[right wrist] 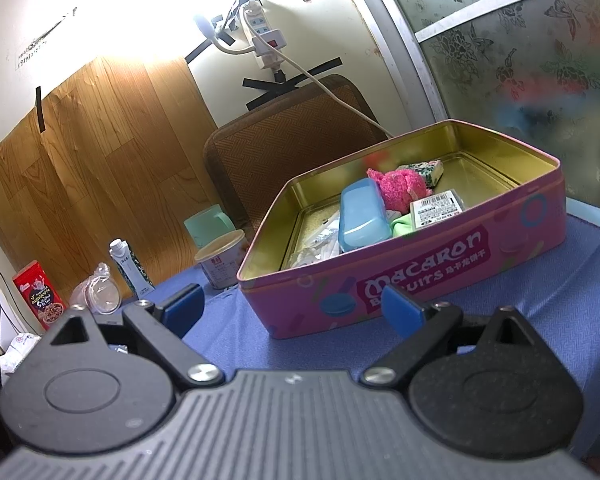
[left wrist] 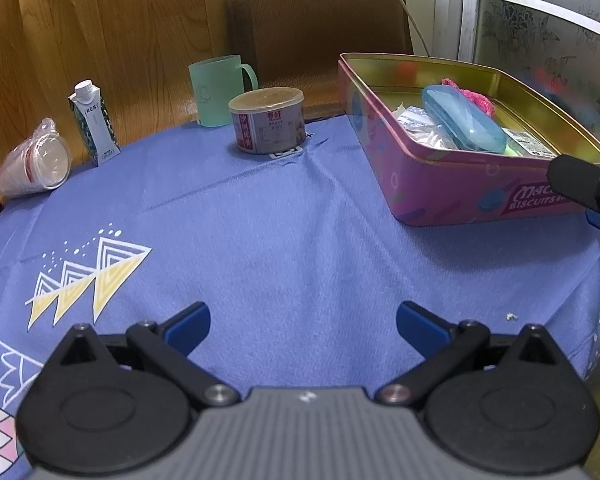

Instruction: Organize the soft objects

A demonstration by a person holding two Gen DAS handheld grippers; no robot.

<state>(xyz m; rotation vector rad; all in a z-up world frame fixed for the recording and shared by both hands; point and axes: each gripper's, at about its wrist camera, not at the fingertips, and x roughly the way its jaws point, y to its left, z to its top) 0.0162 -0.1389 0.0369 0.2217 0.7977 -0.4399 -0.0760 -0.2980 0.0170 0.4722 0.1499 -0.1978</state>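
A green mug (left wrist: 219,90) stands behind a can (left wrist: 267,120); a carton (left wrist: 93,124) stands left.

Pretty cramped corner here. A cream wall (right wrist: 148,12) is running behind everything, with a wood-grain sheet (right wrist: 92,152) taped over its lower part using black tape. A white power strip (right wrist: 262,32) is hanging up there, its cable (right wrist: 332,92) trailing down behind a brown woven chair back (right wrist: 296,132). Bright light is blowing out the top left. On the right, a frosted glass door (right wrist: 520,40) with flower and butterfly patterns is sitting in a silver frame.
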